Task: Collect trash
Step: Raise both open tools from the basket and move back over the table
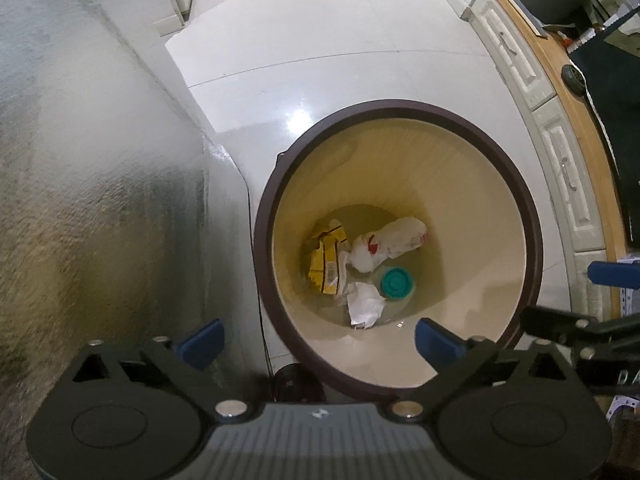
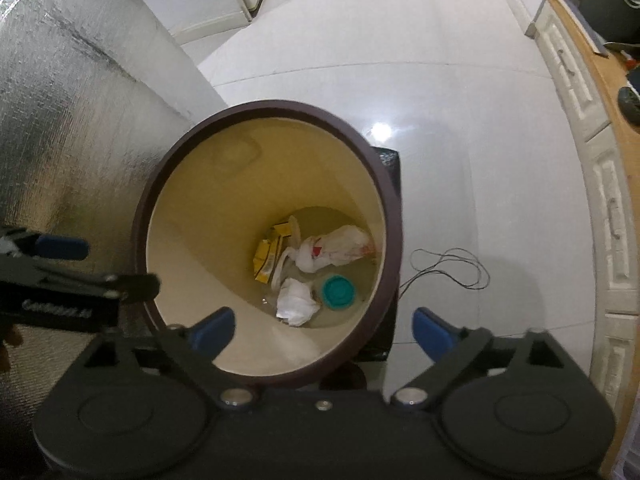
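Observation:
A round bin (image 1: 532, 216) (image 2: 394, 216) with a dark brown rim and cream inside stands on the floor below both grippers. At its bottom lie a yellow wrapper (image 1: 326, 256) (image 2: 266, 258), a white plastic bag with red print (image 1: 394, 238) (image 2: 340, 248), a crumpled white paper (image 1: 364, 304) (image 2: 296, 300) and a teal round lid (image 1: 396, 282) (image 2: 338, 292). My left gripper (image 1: 318, 342) hangs above the bin's near rim, open and holding nothing. My right gripper (image 2: 324, 330) is also open and holding nothing over the bin. Each gripper shows at the edge of the other's view.
A foil-covered wall (image 1: 80, 184) (image 2: 68, 152) rises on the left. White cabinet fronts under a wooden counter (image 1: 560, 120) (image 2: 592, 128) curve along the right. A thin cable (image 2: 448, 270) loops on the pale tile floor beside the bin, and a dark box (image 2: 390, 164) sits behind it.

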`<action>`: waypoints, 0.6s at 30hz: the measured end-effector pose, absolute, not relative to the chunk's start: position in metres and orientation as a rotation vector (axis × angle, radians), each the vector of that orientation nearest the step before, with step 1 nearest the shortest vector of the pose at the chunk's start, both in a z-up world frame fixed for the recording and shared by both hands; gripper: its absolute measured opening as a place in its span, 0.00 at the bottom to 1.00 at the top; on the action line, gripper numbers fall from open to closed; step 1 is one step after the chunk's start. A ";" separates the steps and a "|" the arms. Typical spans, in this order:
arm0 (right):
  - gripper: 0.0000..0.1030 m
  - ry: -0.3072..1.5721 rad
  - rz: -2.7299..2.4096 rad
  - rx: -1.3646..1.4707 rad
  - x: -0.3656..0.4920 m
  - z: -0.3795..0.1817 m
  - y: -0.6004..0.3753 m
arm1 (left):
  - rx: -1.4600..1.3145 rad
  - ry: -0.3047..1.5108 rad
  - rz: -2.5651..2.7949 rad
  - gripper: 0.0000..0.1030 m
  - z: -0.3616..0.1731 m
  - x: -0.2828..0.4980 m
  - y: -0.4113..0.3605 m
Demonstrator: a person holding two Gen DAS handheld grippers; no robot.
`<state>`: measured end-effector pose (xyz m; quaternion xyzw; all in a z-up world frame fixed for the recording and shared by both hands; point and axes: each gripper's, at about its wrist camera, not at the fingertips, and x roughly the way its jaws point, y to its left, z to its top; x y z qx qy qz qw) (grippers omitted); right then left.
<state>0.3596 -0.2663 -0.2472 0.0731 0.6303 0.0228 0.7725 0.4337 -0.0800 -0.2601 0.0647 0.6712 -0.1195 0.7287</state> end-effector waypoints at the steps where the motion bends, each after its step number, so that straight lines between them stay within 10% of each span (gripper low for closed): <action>1: 0.97 1.363 0.045 0.155 0.359 -0.245 -0.267 | 0.138 1.477 -0.261 1.00 -0.258 0.432 -0.078; 18: 1.00 1.326 0.020 0.091 0.338 -0.202 -0.266 | 0.114 1.427 -0.237 1.00 -0.204 0.412 -0.066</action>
